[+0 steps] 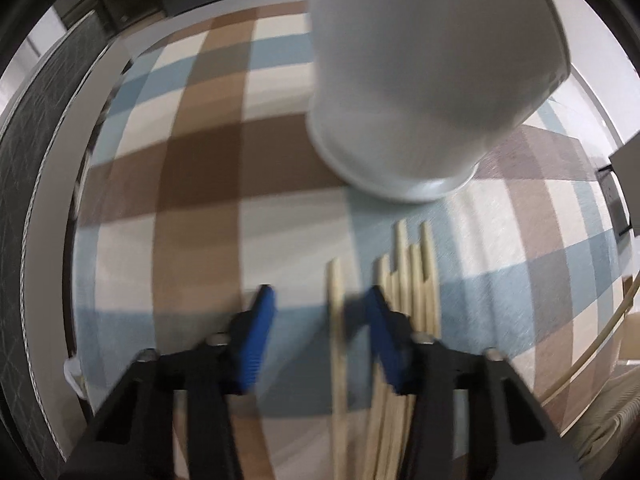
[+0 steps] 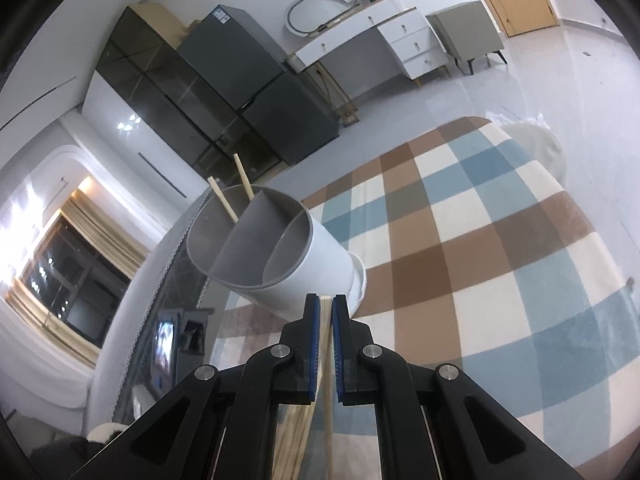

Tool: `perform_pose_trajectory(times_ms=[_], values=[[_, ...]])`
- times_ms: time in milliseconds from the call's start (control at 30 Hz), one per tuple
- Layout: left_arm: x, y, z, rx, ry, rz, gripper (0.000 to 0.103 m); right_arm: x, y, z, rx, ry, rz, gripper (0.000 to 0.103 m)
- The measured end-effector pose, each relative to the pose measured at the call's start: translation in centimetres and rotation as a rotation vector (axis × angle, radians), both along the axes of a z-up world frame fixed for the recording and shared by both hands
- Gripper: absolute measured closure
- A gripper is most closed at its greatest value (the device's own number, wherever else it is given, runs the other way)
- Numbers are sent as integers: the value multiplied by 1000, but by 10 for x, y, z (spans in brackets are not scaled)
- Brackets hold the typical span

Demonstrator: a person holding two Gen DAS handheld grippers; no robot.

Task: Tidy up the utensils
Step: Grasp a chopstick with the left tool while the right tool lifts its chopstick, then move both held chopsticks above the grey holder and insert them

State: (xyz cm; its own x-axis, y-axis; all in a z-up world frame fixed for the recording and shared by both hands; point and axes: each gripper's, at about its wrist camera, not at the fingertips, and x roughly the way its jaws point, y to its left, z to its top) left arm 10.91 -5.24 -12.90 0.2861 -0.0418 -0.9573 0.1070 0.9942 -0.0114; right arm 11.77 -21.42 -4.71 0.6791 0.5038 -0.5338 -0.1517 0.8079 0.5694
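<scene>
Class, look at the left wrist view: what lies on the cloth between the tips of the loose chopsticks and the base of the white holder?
Nothing: in the left wrist view only bare checked tablecloth separates the chopsticks from the white utensil holder.

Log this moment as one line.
left gripper: astride one chopstick | right gripper: shut on chopstick | holder: two chopsticks inside

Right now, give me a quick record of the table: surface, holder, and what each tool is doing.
Surface: checked tablecloth
Holder: white divided holder, two chopsticks standing in one end compartment
Right tool: shut on held chopstick, just short of the holder
Left tool: open above loose chopsticks, one lying between its fingers
</scene>
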Motion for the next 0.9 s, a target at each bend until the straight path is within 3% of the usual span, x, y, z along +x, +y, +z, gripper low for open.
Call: perform_pose_trajectory(times_ms=[33,100,200,333,567,700,900], values=[[1,-2,0,-3,-4,-5,91,0,-1,0,2,2,-2,97],[2,-5,0,-18,-4,-17,102,2,-2,-2,4,4,-7,97],[-2,-5,3,-46,-15,-18,103,2,-1,-1,-25,-7,-5,97],[-21,5,35,-99,-146,1,103,-4,5,4,-34,-28,10,97],[-67,26,92,-225,-358,75,103,-33,33,24,-137,-141,71,97],[-82,24,104,-252,-410,81,103,-54,44,32,-197,-193,76,97],[-73,32,111,-253,-424,51,103,-75,53,46,-229,-251,56,97]])
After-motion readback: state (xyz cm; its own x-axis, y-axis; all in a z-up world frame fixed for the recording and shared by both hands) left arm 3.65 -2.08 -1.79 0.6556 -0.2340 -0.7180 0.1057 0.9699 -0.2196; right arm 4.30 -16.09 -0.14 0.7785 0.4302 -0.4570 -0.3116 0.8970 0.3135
